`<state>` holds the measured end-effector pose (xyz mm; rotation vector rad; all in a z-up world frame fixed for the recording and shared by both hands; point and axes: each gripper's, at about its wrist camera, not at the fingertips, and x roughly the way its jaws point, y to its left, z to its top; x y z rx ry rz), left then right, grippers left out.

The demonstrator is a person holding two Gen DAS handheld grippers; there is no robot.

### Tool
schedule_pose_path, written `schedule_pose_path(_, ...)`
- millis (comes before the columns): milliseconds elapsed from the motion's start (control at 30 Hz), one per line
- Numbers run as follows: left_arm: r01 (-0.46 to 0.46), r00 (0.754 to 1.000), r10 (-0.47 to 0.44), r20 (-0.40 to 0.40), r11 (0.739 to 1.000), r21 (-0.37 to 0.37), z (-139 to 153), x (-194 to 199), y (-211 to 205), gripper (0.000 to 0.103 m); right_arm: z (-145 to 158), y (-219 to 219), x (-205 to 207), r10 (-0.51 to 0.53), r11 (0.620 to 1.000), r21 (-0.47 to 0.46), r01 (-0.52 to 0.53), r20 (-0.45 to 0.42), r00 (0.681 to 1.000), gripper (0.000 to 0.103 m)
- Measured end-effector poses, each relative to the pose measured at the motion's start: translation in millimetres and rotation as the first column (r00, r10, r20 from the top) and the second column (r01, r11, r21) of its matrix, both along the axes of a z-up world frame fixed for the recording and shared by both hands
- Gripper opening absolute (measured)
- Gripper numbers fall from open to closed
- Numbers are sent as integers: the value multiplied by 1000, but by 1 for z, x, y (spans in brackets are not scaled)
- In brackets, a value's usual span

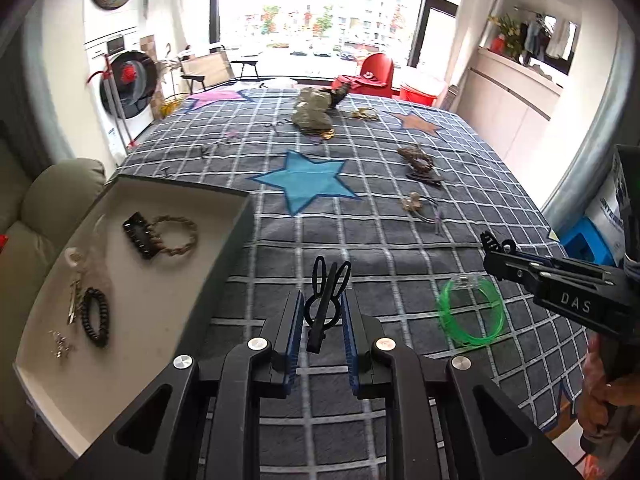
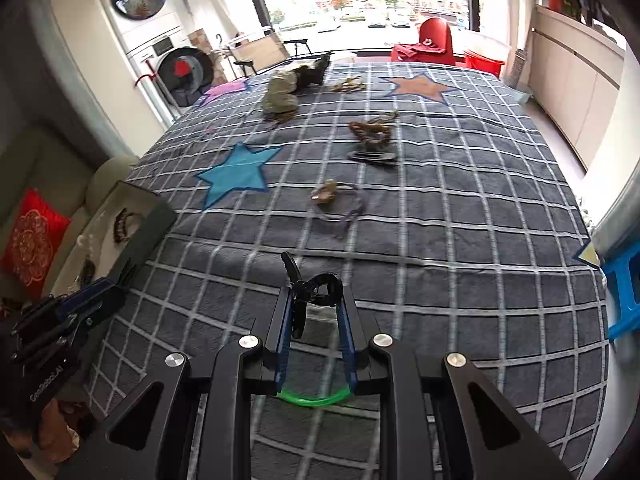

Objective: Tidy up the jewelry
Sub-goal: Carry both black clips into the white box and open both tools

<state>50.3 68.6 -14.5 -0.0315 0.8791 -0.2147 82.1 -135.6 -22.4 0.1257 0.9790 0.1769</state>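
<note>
My left gripper (image 1: 322, 295) is shut on a black rabbit-shaped hair clip (image 1: 326, 300), held upright above the checked blanket (image 1: 360, 232). Just to its left lies an open grey tray (image 1: 160, 292) holding a black claw clip (image 1: 140, 236), a braided bracelet (image 1: 182, 236), a black coil hair tie (image 1: 96, 316) and small silver pieces. My right gripper (image 2: 315, 292) is shut on a black claw clip (image 2: 298, 280); from the left wrist it shows at the right (image 1: 490, 258). A green bangle (image 1: 470, 312) lies on the blanket under it, partly hidden (image 2: 316, 398).
More jewelry is scattered on the blanket: a hair tie with a beige ornament (image 2: 334, 198), brown braided bracelets (image 2: 372, 132), a black oval clip (image 2: 372, 156), a far pile (image 2: 280, 96). A sofa with a red cushion (image 2: 34, 240) is left, a blue stool (image 2: 624, 292) right.
</note>
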Motion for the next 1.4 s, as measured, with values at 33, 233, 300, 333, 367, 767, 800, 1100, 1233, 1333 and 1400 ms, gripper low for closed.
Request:
schedule_pose_path(33,-8,1000,8,1,1000,-2,0,-1,4,21,1,4,0,7,1000,-3,-7,2,1000,24)
schedule_pose_path(233,-50,999,50,15,999,-22,4,-6,26,21,11,30,-2,51,999,-14,-51,14,999,24)
schedule_pose_path(300,-63,998,64,20,998,-29,5,-8,33,21,16,41,-3,71,997,-18,-71,21,997,24)
schedule_pose_path(333,-71,997,72,23,997,-34,6,-9,37,21,17,45,-3,78,997,-21,-78,24,997,24)
schedule_pose_path(367,-80,996,81,26,996,-38,6,-10,42,21,19,51,-3,89,996,-24,-88,27,996,24)
schedule_pose_path(767,-191,980,194,48,979,-67,11,-25,97,21,35,114,-5,204,979,-37,-202,50,978,24)
schedule_pose_path(800,-200,978,203,48,977,-68,11,-26,101,21,36,117,-5,211,977,-38,-209,50,976,24)
schedule_pose_path(1100,-293,955,295,31,954,-64,1,-34,144,21,36,166,-3,303,953,-34,-301,39,952,24)
schedule_pose_path(1233,-346,938,347,18,937,-57,-6,-39,170,21,35,186,1,346,938,-28,-345,27,938,24)
schedule_pose_path(1333,-377,926,378,-6,924,-55,-13,-41,188,21,34,202,4,383,923,-25,-383,19,923,24)
schedule_pose_path(1400,-388,922,388,-15,920,-46,-17,-41,193,21,31,211,8,404,915,-18,-403,7,915,24)
